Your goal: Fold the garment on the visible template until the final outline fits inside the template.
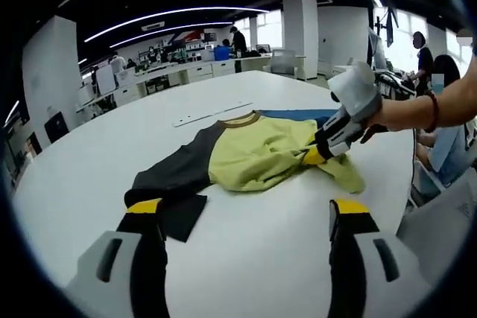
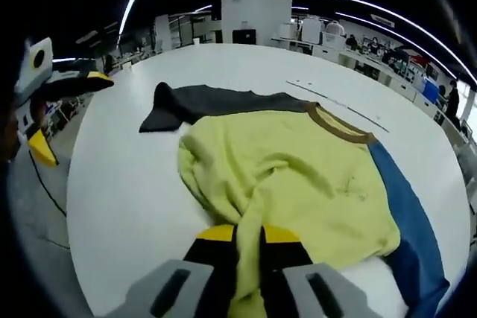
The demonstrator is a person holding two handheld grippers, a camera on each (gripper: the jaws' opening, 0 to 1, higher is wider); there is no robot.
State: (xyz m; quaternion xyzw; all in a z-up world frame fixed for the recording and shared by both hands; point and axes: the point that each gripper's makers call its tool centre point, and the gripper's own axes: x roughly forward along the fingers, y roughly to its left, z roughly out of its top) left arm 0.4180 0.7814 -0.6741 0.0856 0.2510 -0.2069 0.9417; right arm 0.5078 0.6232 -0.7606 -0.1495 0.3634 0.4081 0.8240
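Note:
A yellow shirt (image 1: 257, 156) with a brown collar, a dark grey sleeve (image 1: 173, 173) and a blue sleeve (image 1: 302, 115) lies crumpled on the white table (image 1: 246, 258). My left gripper (image 1: 246, 208) stands open over bare table just short of the grey sleeve's end. My right gripper (image 1: 317, 152) comes in from the right, held by a person's hand, shut on the shirt's yellow hem. In the right gripper view its jaws (image 2: 247, 234) pinch a bunched fold of yellow cloth (image 2: 298, 184), with the blue sleeve (image 2: 406, 221) to the right and the grey sleeve (image 2: 216, 103) beyond. The left gripper (image 2: 56, 109) shows at the left edge.
A thin pale outline strip (image 1: 212, 114) lies on the table behind the shirt. The table edge (image 2: 78, 258) runs close on the left of the right gripper view. A seated person (image 1: 447, 147) is at the table's right side. Desks and people fill the office behind.

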